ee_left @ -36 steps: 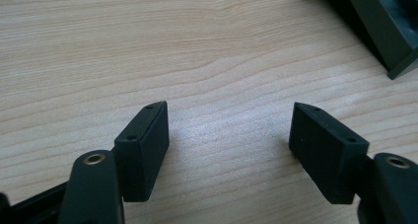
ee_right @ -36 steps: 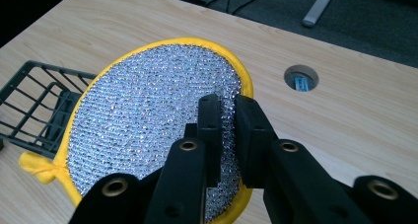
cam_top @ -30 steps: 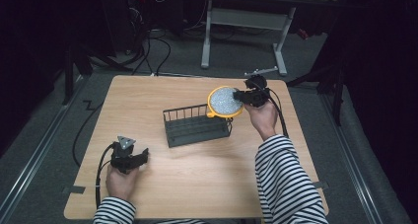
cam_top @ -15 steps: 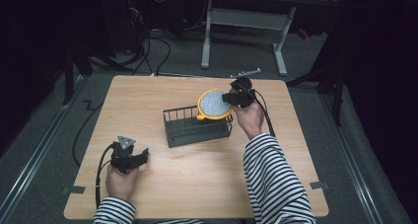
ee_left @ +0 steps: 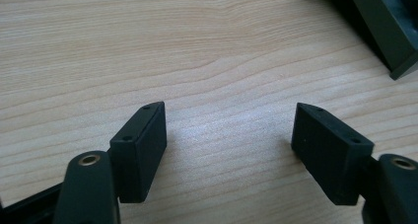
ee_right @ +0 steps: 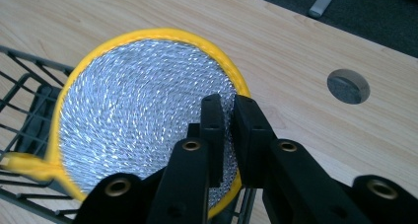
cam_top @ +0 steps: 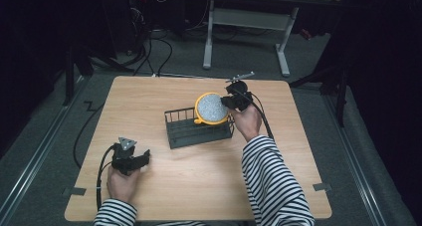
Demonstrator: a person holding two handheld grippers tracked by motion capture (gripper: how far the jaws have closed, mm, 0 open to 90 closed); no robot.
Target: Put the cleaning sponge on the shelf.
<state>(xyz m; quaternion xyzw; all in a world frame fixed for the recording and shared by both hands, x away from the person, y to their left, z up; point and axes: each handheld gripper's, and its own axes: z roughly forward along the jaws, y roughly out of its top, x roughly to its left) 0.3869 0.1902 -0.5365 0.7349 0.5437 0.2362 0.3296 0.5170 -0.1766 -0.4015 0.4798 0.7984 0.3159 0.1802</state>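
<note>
The right hand-held gripper (ee_right: 226, 135) is clamped on the rim of a round silver pad with yellow trim (cam_top: 211, 108), holding it tilted over the right end of a dark wire basket (cam_top: 191, 132). The left hand-held gripper (ee_left: 229, 147) rests on the wooden bench (cam_top: 149, 101) near the basket's front left, jaws wide apart and empty.

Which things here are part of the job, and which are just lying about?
In the job:
round silver pad with yellow rim, shut in the right gripper
wire basket under it

Lying about:
left gripper, open, on the table
desk frame behind
</note>
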